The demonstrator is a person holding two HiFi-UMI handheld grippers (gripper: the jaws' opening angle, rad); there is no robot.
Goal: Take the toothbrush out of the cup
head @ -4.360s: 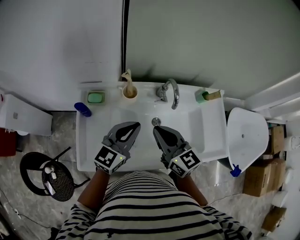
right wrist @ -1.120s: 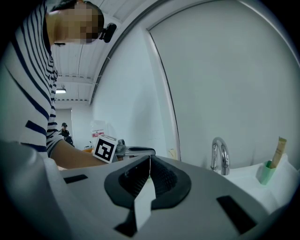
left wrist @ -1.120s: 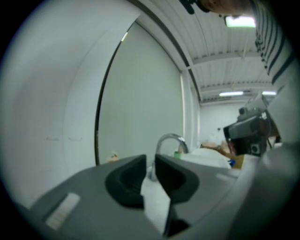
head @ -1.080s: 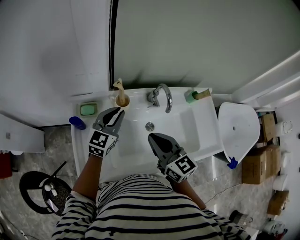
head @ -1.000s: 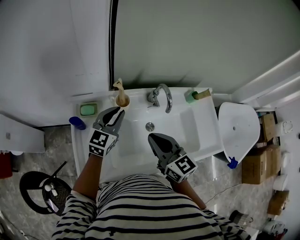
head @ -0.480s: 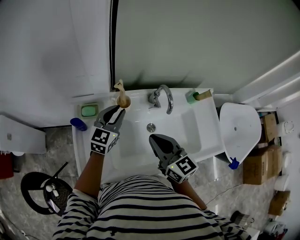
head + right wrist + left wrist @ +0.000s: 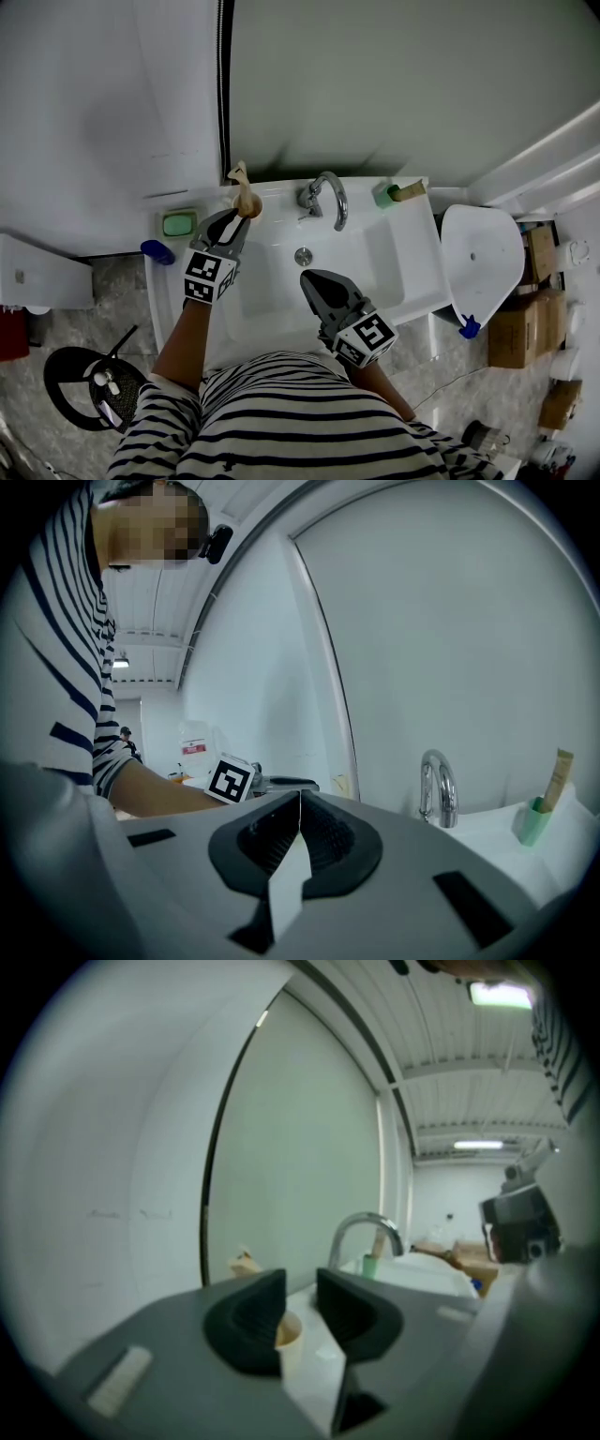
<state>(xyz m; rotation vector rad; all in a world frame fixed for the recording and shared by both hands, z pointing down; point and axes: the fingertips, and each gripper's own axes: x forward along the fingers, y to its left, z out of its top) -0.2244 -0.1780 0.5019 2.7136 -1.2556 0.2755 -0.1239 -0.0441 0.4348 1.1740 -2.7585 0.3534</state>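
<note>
At far left, a black stool [image 7: 82,373] stands on the marbled floor beside a white washbasin [image 7: 398,281]. A blue bottle-like object [image 7: 155,250] sits at the basin's left edge, and behind it a green soap bar [image 7: 177,223] lies in its dish on the back ledge.

A person in a striped top leans over the basin with a gripper in each hand. The left gripper [image 7: 235,220] reaches to the ledge's back left, its tips just beside the tan cup [image 7: 248,204]. Its jaws stand apart and have just been opening. In the left gripper view, the left gripper [image 7: 300,1283] shows the cup [image 7: 290,1334] through the gap between its dark pads, with neither pad pressing on it.

The toothbrush [image 7: 238,177] stands in the cup, its pale head tilted up and to the left against the wall. In the left gripper view the toothbrush [image 7: 246,1262] head shows just above the left jaw.

Right of the cup rises the chrome faucet [image 7: 325,195], with the drain [image 7: 303,255] below it in the bowl. The right gripper [image 7: 309,277] hovers over the front of the bowl, well apart from the cup. In its own view the right gripper [image 7: 298,803] has its jaws closed together on nothing.

Further right on the ledge, a green holder [image 7: 383,195] carries a tan tube. Beyond the basin is a white toilet [image 7: 483,258], then cardboard boxes [image 7: 511,333] along the right edge.
</note>
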